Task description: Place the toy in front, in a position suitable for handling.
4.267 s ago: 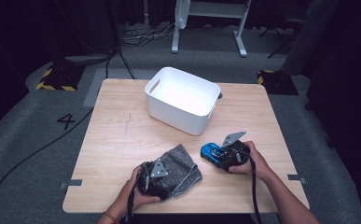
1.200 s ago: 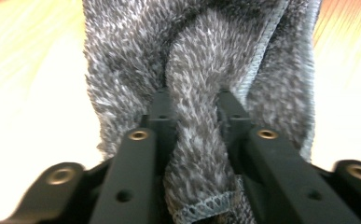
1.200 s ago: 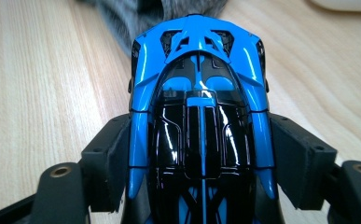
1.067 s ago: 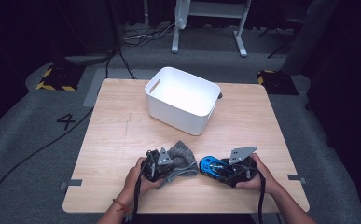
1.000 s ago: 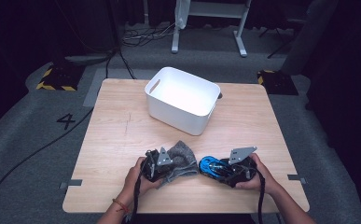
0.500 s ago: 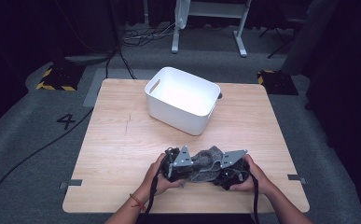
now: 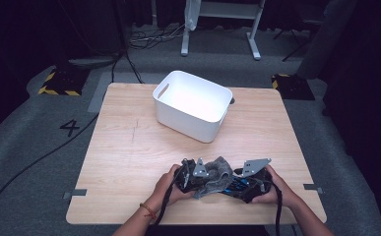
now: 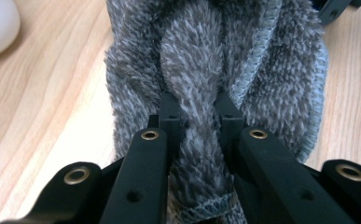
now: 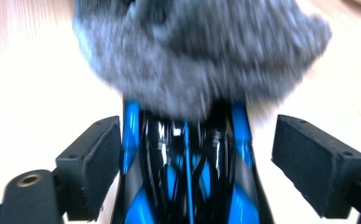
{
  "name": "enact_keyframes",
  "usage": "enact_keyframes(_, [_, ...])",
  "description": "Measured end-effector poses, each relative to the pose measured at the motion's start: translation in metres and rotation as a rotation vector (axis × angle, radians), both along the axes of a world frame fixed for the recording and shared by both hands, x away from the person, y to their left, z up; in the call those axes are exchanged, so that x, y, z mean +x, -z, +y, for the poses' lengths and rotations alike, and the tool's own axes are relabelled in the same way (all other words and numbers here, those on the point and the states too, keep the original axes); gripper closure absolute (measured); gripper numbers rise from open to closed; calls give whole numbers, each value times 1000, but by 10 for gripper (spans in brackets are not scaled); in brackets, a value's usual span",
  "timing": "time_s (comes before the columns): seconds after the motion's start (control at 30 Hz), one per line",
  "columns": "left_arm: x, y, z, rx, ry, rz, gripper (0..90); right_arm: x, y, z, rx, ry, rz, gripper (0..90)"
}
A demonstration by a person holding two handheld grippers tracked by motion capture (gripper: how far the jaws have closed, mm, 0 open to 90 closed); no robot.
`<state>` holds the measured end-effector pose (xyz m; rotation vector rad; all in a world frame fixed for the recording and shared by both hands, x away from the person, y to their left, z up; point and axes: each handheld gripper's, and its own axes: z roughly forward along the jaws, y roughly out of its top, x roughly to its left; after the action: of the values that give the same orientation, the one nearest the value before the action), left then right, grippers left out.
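Observation:
A grey fluffy cloth (image 7: 216, 172) (image 8: 215, 60) lies bunched near the table's front edge. My left gripper (image 7: 192, 172) (image 8: 196, 109) is shut on a fold of it. The cloth's far end drapes over the front of a blue and black toy car (image 7: 233, 185) (image 9: 187, 172). The car sits between the jaws of my right gripper (image 7: 244, 183) (image 9: 197, 158). The jaws stand apart: the left pad is at the car's side and a gap shows at the right pad. Both hands hold the grippers close together, facing each other.
A white plastic bin (image 7: 193, 104) stands at the back middle of the wooden table (image 7: 129, 147), with nothing visible inside. Cables trail from both grippers toward the front edge. Tape marks sit at the table's front corners.
The two grippers have come together from left and right. The cloth in my left gripper now covers the front of the car, where a second ago they were apart.

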<state>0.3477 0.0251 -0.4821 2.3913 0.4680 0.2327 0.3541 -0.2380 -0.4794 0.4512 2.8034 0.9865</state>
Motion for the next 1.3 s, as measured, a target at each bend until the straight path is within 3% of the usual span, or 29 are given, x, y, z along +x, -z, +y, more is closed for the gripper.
enact_keyframes(0.13, [1,4,4,13,-14,10,782,-2,-1,-7,-12,19,-1,156])
enact_keyframes(0.23, [-1,3,3,28,-15,-7,782,-5,-1,-11,-16,41,1,155])
enact_keyframes(0.4, [-1,3,2,34,-17,-7,781,-11,6,-26,15,85,14,157])
enact_keyframes(0.5, [-1,3,3,39,-18,-9,781,-13,12,-29,-4,85,24,181])
enact_keyframes(0.57, [-1,3,4,33,-18,-3,781,-16,15,-33,40,89,8,211])
enact_keyframes(0.7, [0,3,5,23,-23,3,780,-17,16,-34,57,85,-1,216])
enact_keyframes(0.73, [0,1,6,-9,-27,14,779,-16,17,-36,70,71,0,222])
enact_keyframes(0.77, [0,1,6,-9,-27,14,777,-16,18,-35,78,63,-3,224])
enact_keyframes(0.83, [0,-3,7,-49,-16,25,775,-13,18,-33,89,40,-8,229])
enact_keyframes(0.87, [0,-10,6,-93,-8,31,775,-12,18,-31,86,30,-8,231])
enact_keyframes(1.0, [0,-21,-2,-142,14,25,768,-6,18,-19,85,6,-11,225])
enact_keyframes(1.1, [1,-26,-19,-141,52,18,763,-5,19,-15,86,11,-18,212])
enact_keyframes(1.2, [3,-19,-35,-107,62,19,761,-5,20,-17,82,32,-35,149])
enact_keyframes(1.3, [5,-12,-38,-133,60,41,763,-4,20,-22,81,38,-26,143])
